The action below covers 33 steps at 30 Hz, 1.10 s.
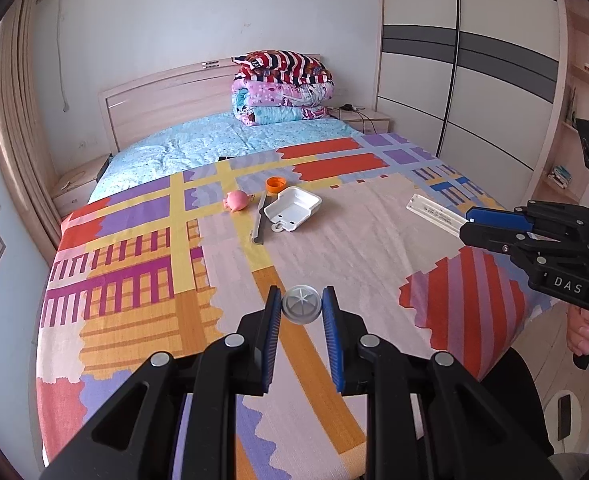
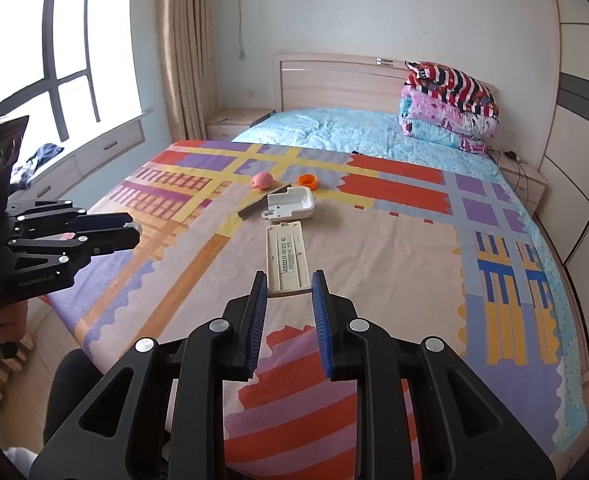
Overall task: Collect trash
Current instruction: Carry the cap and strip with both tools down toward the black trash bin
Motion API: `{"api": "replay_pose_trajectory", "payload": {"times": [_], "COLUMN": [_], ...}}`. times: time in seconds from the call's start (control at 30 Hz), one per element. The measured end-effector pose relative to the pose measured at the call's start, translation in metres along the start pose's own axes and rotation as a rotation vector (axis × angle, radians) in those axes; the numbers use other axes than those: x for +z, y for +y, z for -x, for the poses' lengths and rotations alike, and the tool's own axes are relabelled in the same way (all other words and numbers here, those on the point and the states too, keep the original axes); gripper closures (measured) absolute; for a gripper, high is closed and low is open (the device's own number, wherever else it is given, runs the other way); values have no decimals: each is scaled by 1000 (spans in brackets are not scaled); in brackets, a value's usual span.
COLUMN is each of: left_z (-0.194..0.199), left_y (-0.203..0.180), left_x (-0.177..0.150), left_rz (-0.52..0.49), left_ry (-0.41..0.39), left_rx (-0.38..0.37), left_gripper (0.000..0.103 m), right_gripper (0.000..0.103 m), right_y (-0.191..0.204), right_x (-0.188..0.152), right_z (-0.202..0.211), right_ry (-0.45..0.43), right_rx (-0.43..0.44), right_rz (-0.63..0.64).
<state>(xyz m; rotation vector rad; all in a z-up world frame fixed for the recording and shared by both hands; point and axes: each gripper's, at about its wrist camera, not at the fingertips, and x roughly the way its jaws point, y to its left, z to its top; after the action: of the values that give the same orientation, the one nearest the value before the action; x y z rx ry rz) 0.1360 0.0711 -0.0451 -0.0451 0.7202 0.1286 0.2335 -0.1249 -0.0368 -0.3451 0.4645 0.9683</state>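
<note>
Now the left gripper [image 1: 302,305] pinches a round grey plastic lid [image 1: 301,304], the right gripper [image 2: 286,282] clamps a flat cream plastic strip [image 2: 287,254]; both probably need carrying to a bin, leaving the white foam tray [image 1: 293,208] at twelve o'clock.

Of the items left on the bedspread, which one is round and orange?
The orange cap, lying open side up just behind the white foam tray. The toy nearby is pink; the comb is long and grey.
</note>
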Motion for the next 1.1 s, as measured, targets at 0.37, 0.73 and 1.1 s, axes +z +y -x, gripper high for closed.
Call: {"api": "replay_pose_trajectory", "payload": {"times": [0.37,0.73,1.1], "left_z": [40,58,41], "left_y": [-22,-40,-52], "left_x": [-27,-69,-127], "left_rz": [-10,-6,39], "left_ry": [-30,10,138], "left_rx": [-35,-86,-144], "left_gripper": [82,83,83], "right_gripper": [80,80,80], "right_y": [28,50,76], "right_x": [-26,-71,-129], "right_z": [35,60,37], "right_ry": [-13,35,182], "right_rx": [48,114,220], "right_rz": [37,45,29]}}
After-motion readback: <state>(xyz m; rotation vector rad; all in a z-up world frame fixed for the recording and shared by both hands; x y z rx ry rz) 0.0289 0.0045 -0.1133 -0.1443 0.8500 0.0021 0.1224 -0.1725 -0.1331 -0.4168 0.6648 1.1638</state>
